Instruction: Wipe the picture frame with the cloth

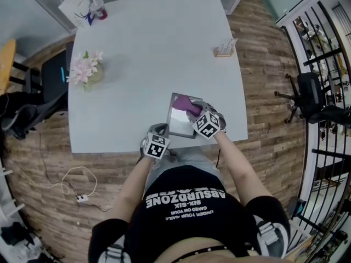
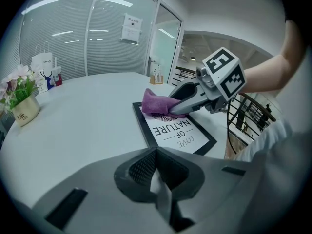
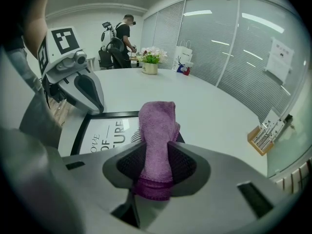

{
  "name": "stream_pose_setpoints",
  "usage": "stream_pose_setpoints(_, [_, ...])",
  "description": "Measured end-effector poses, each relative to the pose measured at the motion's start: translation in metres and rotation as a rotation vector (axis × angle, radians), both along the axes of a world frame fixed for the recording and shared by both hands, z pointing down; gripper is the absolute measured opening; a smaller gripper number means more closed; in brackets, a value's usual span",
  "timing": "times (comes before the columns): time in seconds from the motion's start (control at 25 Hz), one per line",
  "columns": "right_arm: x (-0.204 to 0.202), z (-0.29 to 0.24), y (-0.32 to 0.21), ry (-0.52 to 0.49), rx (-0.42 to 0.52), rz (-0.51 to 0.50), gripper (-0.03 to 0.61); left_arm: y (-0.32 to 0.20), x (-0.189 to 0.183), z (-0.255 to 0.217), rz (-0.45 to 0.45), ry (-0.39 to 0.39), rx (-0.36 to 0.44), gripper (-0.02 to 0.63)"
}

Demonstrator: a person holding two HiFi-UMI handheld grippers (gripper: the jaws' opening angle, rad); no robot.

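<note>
A black picture frame (image 1: 178, 126) with a white print lies flat on the white table (image 1: 148, 48), near its front edge. My right gripper (image 1: 195, 112) is shut on a folded purple cloth (image 1: 190, 104), and the cloth's free end rests on the frame's far part. In the right gripper view the cloth (image 3: 157, 126) runs out from between the jaws of the right gripper (image 3: 156, 165) over the frame (image 3: 105, 130). My left gripper (image 1: 160, 128) is shut and holds nothing, just left of the frame's near corner. The left gripper view shows the frame (image 2: 180, 133), the cloth (image 2: 156, 101) and the left gripper (image 2: 157, 177).
A pot of pink flowers (image 1: 88, 70) stands at the table's left. A small wooden holder (image 1: 225, 49) sits at the far right. A white paper bag (image 1: 75, 4) and a cup (image 1: 98, 9) are at the far left corner. Office chairs (image 1: 310, 97) flank the table. A person (image 3: 124, 33) stands far behind.
</note>
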State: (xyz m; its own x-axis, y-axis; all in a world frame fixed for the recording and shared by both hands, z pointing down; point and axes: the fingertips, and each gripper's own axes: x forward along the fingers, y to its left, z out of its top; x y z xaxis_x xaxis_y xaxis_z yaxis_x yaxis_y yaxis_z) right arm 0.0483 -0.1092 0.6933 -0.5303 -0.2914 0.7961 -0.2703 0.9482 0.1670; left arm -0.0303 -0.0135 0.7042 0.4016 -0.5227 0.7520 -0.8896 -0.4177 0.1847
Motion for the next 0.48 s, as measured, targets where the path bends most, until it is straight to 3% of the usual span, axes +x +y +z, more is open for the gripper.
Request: stream_pose_setpoints(0.48, [0.004,-0.002,0.032,-0.046,-0.016,0.034,0.146,0.0,0.0,0.0,0.012,-0.009,0.008,0.015])
